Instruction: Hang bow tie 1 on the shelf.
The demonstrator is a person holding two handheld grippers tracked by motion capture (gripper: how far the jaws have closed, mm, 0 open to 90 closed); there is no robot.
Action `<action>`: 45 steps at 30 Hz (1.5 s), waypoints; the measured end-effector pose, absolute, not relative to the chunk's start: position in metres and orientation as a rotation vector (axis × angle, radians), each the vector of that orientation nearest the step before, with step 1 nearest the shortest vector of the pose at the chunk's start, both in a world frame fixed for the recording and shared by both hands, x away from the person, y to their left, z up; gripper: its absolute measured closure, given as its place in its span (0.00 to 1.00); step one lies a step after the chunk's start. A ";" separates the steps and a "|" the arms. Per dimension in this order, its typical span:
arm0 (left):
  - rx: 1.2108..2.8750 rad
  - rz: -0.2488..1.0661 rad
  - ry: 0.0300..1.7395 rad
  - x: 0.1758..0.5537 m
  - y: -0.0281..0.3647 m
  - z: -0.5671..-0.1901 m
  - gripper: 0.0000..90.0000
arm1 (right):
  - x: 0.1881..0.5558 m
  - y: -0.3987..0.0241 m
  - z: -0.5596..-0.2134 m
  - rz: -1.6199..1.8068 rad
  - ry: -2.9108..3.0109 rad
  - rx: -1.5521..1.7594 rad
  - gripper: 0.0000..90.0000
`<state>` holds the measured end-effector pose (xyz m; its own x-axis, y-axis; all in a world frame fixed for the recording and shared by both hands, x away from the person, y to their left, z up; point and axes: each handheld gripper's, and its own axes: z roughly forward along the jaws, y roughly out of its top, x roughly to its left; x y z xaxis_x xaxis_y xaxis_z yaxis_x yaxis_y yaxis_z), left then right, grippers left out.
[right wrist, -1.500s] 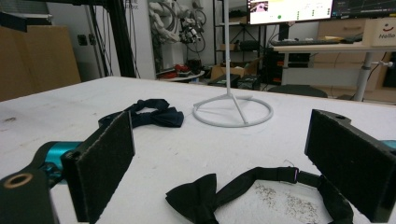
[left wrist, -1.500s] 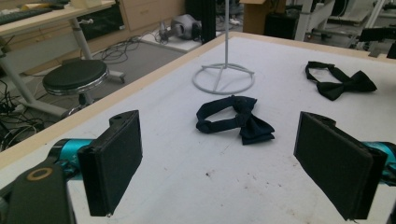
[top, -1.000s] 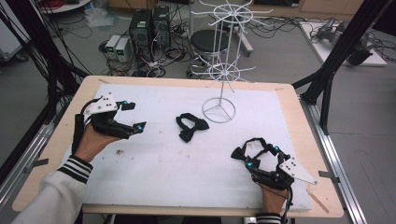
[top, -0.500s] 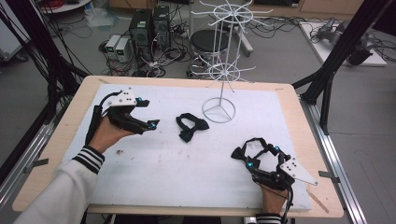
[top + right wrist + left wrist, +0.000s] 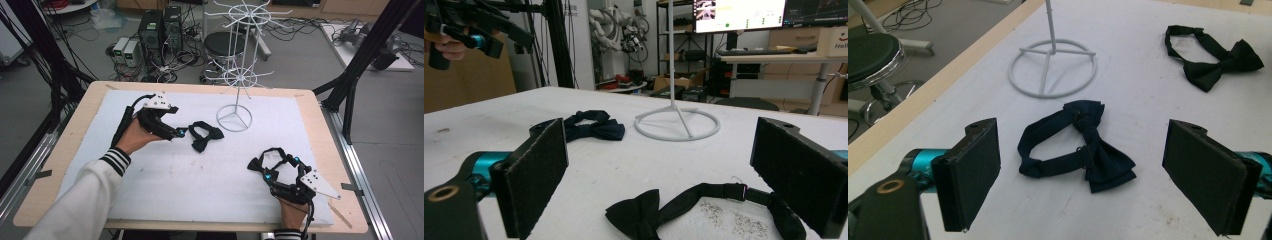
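Note:
A navy bow tie (image 5: pixel 202 135) lies on the white mat, left of the white wire rack's ring base (image 5: pixel 234 119). My left gripper (image 5: pixel 178 133) hovers open just left of it; in the left gripper view the navy tie (image 5: pixel 1078 150) lies between and beyond the pads, untouched. A black bow tie (image 5: pixel 272 156) lies at the front right. My right gripper (image 5: pixel 274 164) stands open around it, and in the right gripper view the tie's strap (image 5: pixel 704 200) runs between the spread pads. The black tie (image 5: pixel 1213 57) also shows far off in the left gripper view.
The rack (image 5: pixel 676 122) rises tall from its base at the mat's back middle. The wooden table edge (image 5: pixel 345 165) borders the mat (image 5: pixel 165 185). Black frame posts (image 5: pixel 357 75) stand at both sides. A stool (image 5: pixel 222 47) and computers (image 5: pixel 157 27) sit on the floor behind.
My left gripper has moved right across the mat, from the back-left corner up to the navy bow tie. The right gripper and both ties have stayed put.

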<state>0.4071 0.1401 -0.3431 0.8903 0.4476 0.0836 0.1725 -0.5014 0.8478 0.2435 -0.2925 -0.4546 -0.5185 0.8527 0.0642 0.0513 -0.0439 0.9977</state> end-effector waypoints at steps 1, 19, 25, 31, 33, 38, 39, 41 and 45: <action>2.124 0.363 0.443 0.410 0.135 -0.345 0.18 | 0.243 -0.293 -0.455 1.631 1.605 0.971 0.08; 2.289 0.282 0.368 0.432 0.095 -0.355 0.18 | 0.243 -0.292 -0.455 1.628 1.603 0.962 0.08; 2.304 0.255 0.362 0.436 0.083 -0.361 0.18 | 0.243 -0.292 -0.455 1.632 1.603 0.968 0.08; 2.343 0.238 0.367 0.441 0.073 -0.366 0.18 | 0.243 -0.293 -0.455 1.633 1.602 0.966 0.08; 2.360 0.247 0.361 0.442 0.070 -0.368 0.18 | 0.243 -0.293 -0.455 1.633 1.601 0.968 0.08; 2.391 0.236 0.366 0.445 0.061 -0.372 0.18 | 0.242 -0.292 -0.455 1.631 1.609 0.967 0.08; 2.400 0.232 0.366 0.446 0.059 -0.373 0.18 | 0.242 -0.292 -0.455 1.631 1.609 0.967 0.08; 2.410 0.241 0.373 0.449 0.054 -0.377 0.19 | 0.243 -0.292 -0.455 1.632 1.599 0.958 0.08; 2.437 0.238 0.374 0.452 0.049 -0.381 0.20 | 0.242 -0.293 -0.455 1.640 1.598 0.965 0.08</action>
<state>0.4516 0.0489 -0.3808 0.9427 0.3248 0.0760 0.2061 -0.7463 0.6329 0.2424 -0.2927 -0.4550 -0.5214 0.8507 0.0668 0.0446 -0.0510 0.9977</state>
